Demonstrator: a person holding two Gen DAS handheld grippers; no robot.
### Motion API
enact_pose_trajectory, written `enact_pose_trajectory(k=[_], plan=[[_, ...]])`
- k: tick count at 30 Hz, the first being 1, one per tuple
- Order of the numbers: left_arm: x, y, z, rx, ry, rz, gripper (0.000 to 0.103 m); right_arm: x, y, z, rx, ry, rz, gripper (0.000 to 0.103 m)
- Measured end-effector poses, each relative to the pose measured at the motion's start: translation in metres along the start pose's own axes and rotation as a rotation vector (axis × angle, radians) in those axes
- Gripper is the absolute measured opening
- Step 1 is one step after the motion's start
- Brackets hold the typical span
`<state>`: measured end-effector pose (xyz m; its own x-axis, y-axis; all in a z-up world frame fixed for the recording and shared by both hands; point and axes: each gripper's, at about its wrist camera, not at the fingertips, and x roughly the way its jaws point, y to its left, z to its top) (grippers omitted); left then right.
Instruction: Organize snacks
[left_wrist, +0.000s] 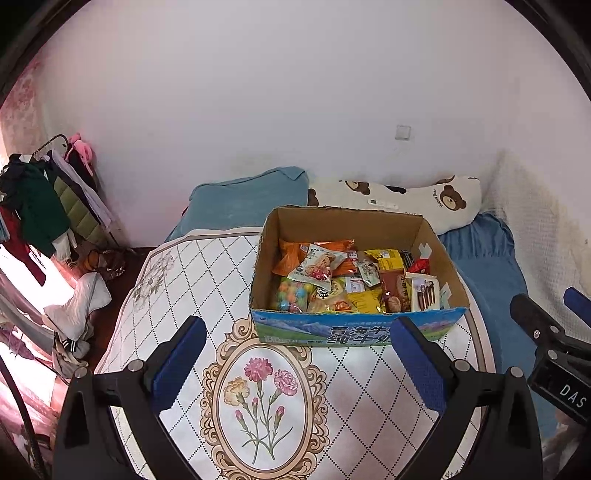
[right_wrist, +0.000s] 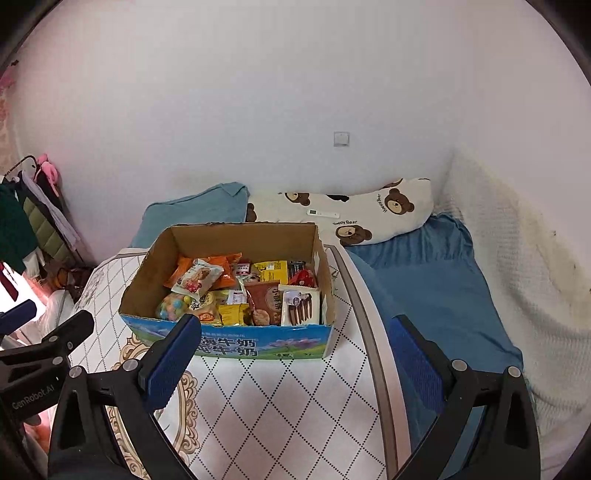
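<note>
An open cardboard box (left_wrist: 443, 258) (right_wrist: 147, 264) with a blue printed front stands on a white table with a diamond pattern and a flower medallion (left_wrist: 184, 280) (right_wrist: 280, 398). Several snack packets (left_wrist: 343, 280) (right_wrist: 243, 291) fill it: orange bags, yellow packs, a bag of coloured candy balls (left_wrist: 291, 293) and a white pack of chocolate sticks (right_wrist: 299, 304). My left gripper (left_wrist: 299, 332) hovers open just in front of the box, nothing between its blue pads. My right gripper (right_wrist: 295, 332) is open too, near the box's front right corner.
The table's right rim (right_wrist: 373, 339) borders a bed with a blue sheet (right_wrist: 436, 288), a blue pillow (left_wrist: 247, 199) and a bear-print pillow (right_wrist: 369, 212). A clothes rack (left_wrist: 48, 206) and piled clothing stand at the left by the white wall.
</note>
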<state>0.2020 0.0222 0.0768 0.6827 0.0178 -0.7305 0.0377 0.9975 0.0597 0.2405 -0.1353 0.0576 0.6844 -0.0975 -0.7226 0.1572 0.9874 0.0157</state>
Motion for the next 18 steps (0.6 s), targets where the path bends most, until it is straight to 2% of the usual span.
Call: enact_pose_trajectory(k=[18], plan=[[-0.0030,0.0003,0.0034,-0.009,-0.003,-0.012,0.102,-0.0064,-0.0016,0.0003,-0.008,-0.004,0.014,0.103]])
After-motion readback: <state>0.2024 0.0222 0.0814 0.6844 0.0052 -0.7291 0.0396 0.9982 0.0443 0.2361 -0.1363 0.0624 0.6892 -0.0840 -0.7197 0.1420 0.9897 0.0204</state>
